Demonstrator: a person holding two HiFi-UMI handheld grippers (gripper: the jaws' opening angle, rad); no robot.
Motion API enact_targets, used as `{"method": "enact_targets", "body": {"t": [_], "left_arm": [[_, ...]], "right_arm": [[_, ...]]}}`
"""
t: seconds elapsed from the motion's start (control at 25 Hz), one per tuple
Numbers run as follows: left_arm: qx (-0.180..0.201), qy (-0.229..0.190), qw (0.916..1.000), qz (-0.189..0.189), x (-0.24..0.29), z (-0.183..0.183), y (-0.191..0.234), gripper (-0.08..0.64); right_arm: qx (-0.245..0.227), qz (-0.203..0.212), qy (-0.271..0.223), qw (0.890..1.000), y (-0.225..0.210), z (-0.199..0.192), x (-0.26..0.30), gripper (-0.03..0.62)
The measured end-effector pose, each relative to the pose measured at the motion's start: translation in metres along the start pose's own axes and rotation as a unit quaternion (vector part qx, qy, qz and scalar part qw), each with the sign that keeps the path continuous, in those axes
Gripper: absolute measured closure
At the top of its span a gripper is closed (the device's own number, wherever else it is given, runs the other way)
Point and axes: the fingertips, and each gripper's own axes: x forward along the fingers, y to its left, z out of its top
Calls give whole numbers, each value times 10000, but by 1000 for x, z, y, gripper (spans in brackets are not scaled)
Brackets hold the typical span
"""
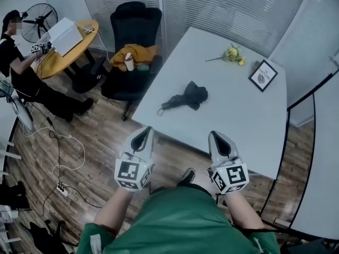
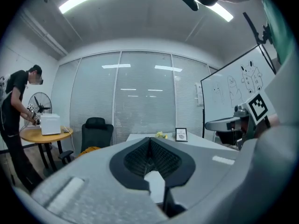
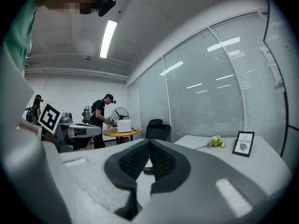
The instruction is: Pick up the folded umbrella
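Observation:
The folded black umbrella lies on the white table, its strap end pointing at the near left edge. Both grippers hover at the table's near edge, short of the umbrella and pointing at it. My left gripper is shut with nothing in it, and its jaws meet at the tip in the left gripper view. My right gripper is likewise shut and empty. Through the gap under its jaws a dark bit of the umbrella shows on the tabletop.
Yellow flowers and a small framed picture sit at the table's far side. A black office chair with yellow clothing stands left of the table. Further left a person works at a round wooden table, beside a fan. Cables trail across the wooden floor.

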Motion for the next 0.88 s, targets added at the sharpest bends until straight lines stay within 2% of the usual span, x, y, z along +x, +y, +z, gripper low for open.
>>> {"method": "enact_targets", "body": {"t": [0.16,0.28,0.32,0.36,0.4,0.64,0.88], "left_arm": [[345,110,9991,205,34,4,-8,549],[357,161,9992,58,60,8,-14,540],[370,242,9990,-57,68,7,-16,396],[400,356,9984,-171,77,5,-19,312],[435,472,9976,-276,85,2,-20,297],[630,1045,9894,-788,137,-32,-13,287],[1189,1737,9686,-1326,189,-83,-8,273]], "right_arm": [[62,104,-98,9999,-37,14,15,589],[174,91,-105,9998,-61,16,23,589],[222,62,-89,9997,-69,15,25,589],[276,22,-64,9996,-75,13,27,589],[328,-29,-30,9995,-80,11,28,589],[632,-466,177,9968,-102,-6,41,589],[701,-958,347,9923,-115,-19,42,589]]}}
